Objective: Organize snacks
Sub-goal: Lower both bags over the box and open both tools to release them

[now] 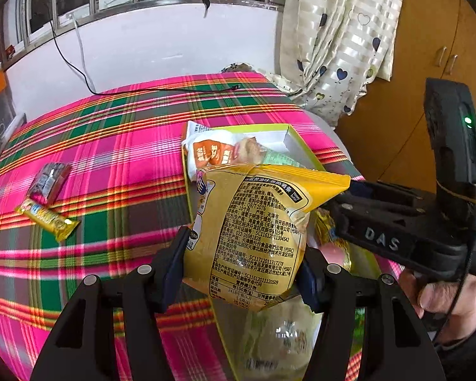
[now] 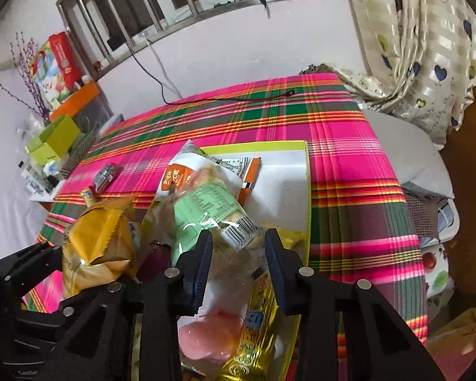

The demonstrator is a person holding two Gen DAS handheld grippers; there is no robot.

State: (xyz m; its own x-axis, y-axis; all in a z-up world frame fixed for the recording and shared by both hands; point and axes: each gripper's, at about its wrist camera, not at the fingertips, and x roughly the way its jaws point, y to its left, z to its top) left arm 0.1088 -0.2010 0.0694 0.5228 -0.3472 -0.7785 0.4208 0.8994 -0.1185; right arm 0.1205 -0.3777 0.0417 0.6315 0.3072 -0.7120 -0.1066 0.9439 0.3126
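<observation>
Your left gripper [image 1: 242, 263] has its fingers clamped on both sides of the yellow snack bag [image 1: 254, 231], pinching it at its lower, fuller part so the bag stands up between the pads with the printed back facing you. Held this way it hangs clear over the near end of the yellow-rimmed box [image 1: 296, 136], which looks like the right carry for lowering it in among the others.

Your right gripper [image 2: 238, 266] has its fingers narrowed but not pressing on anything I can see; between and just under them lie a gold-wrapped bar [image 2: 254, 327] and a pink round snack [image 2: 206, 336], with a green-labelled packet [image 2: 206, 209] just ahead of the tips. It seems poised to press the pile down or make room.

Beyond the fingers, an orange-and-white packet [image 1: 212, 152] leans against the box's far-left wall. Well off to the left of your left fingers, two small snacks still lie on the plaid cloth [image 1: 111, 158]: a dark wrapped pack [image 1: 49, 182] and a gold bar [image 1: 47, 219], touching. Those are likely left to collect.
</observation>
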